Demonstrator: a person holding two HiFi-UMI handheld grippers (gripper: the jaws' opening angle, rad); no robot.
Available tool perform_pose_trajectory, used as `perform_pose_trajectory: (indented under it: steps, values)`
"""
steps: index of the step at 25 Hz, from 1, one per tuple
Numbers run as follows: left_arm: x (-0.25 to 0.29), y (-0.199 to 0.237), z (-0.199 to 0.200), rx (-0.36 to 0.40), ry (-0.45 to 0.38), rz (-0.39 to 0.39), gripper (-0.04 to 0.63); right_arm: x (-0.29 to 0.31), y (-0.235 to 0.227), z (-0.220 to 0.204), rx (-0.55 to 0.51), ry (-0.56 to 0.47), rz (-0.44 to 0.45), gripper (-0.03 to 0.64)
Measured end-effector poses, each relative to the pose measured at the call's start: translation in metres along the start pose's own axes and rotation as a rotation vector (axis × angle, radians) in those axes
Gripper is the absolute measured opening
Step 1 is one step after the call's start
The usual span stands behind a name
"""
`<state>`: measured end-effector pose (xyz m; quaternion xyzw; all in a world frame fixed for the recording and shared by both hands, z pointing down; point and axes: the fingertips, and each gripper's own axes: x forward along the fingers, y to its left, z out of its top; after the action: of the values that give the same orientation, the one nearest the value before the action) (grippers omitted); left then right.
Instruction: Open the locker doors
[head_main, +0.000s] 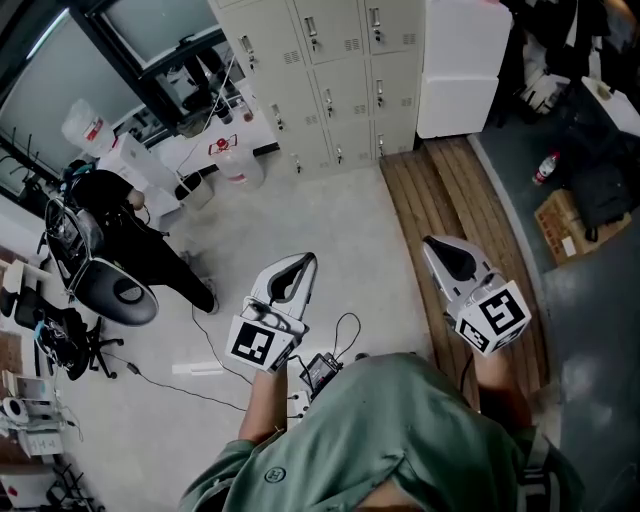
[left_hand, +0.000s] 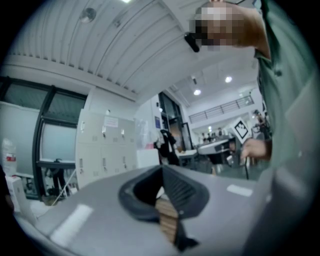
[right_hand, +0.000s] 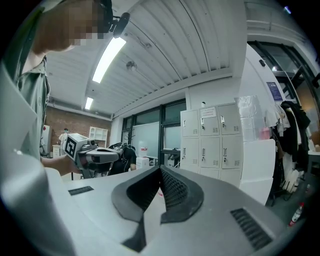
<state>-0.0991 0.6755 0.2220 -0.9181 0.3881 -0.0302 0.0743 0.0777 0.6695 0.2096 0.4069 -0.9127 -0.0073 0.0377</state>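
Two tools: white handheld grippers with black jaws and marker cubes, both held out over the pale floor.
Left gripper (head_main: 306, 260): jaws pressed together at the tips, nothing between them.
Right gripper (head_main: 432, 243): jaws likewise closed and empty, above the brown wooden plank strip (head_main: 450, 190).
Lockers: beige metal locker bank (head_main: 330, 80) against the far wall, well apart from both grippers; every door in sight is closed.
Beside lockers: tall white cabinet (head_main: 460, 65), just to their right.
Bystander: person in black (head_main: 140, 240) at the left, near a black office chair (head_main: 115, 290).
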Motion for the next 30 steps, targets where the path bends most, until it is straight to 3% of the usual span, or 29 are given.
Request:
perform_pose_trajectory:
  steps: [6,14,19,30]
  values:
    - [0.008,0.025,-0.002,-0.018,-0.036,-0.028,0.002,0.033,0.000,-0.002,0.003,-0.007,-0.021,0.005]
    - [0.045,0.054,-0.017,-0.048,-0.023,-0.048,0.002,0.075,-0.025,-0.002,0.003,0.006,-0.023,0.005]
    - [0.080,0.073,-0.035,-0.039,0.020,-0.028,0.002,0.100,-0.059,-0.013,0.020,0.010,-0.008,0.005]
    - [0.183,0.119,-0.039,-0.032,0.002,0.069,0.002,0.159,-0.169,-0.028,0.018,0.010,0.043,0.005]
